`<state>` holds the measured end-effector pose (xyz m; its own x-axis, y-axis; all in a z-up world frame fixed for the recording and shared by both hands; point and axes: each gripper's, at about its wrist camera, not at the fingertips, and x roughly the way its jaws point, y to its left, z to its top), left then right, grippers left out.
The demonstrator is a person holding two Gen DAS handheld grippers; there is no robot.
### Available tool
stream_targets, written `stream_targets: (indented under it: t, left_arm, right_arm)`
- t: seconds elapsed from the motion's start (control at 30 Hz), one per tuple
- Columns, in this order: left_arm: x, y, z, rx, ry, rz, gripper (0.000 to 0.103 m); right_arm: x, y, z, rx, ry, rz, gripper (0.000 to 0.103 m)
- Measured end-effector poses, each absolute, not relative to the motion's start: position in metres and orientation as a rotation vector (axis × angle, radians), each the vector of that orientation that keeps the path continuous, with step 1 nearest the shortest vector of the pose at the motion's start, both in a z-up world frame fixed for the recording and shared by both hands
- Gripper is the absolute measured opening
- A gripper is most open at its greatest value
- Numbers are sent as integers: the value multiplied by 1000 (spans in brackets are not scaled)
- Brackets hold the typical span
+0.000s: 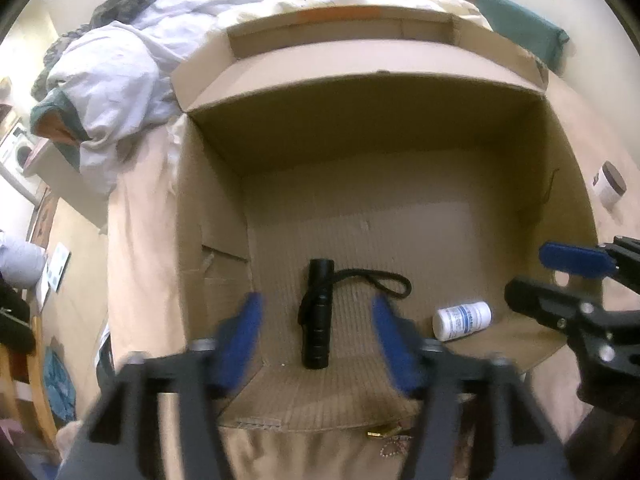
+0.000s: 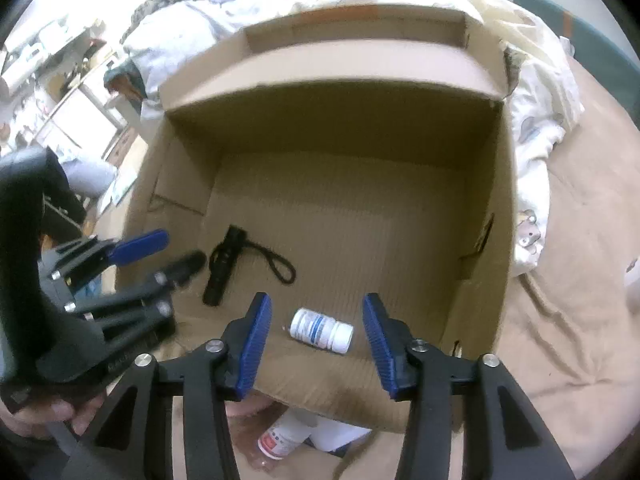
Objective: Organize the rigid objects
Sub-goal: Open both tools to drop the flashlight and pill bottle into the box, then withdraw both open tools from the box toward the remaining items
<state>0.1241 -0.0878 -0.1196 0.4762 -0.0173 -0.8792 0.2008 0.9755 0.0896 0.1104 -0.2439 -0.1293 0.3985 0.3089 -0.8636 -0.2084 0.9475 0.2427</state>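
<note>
Inside the open brown cardboard box, a black cylindrical flashlight lies untouched between the left gripper's spread jaws; the right gripper, also spread and empty, hovers above a small white pill bottle.

Left tongs motion-blurred above the box; bottle label illegible; red-labelled bottle partly hidden beneath the box's near flap.
</note>
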Motion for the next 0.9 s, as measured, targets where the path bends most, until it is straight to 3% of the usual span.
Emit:
stream_targets:
  t: [0.07, 0.23, 0.9]
  left_arm:
    - [123, -88, -117, 190, 1059, -134, 70]
    - [124, -86, -116, 151, 1082, -141, 70]
    - [118, -79, -93, 115, 1056, -137, 70]
  right_arm:
    - [111, -246, -127, 116, 1103, 331, 68]
    - [108, -246, -116, 136, 1051, 330, 103]
    - [106, -256, -98, 155, 972, 284, 103]
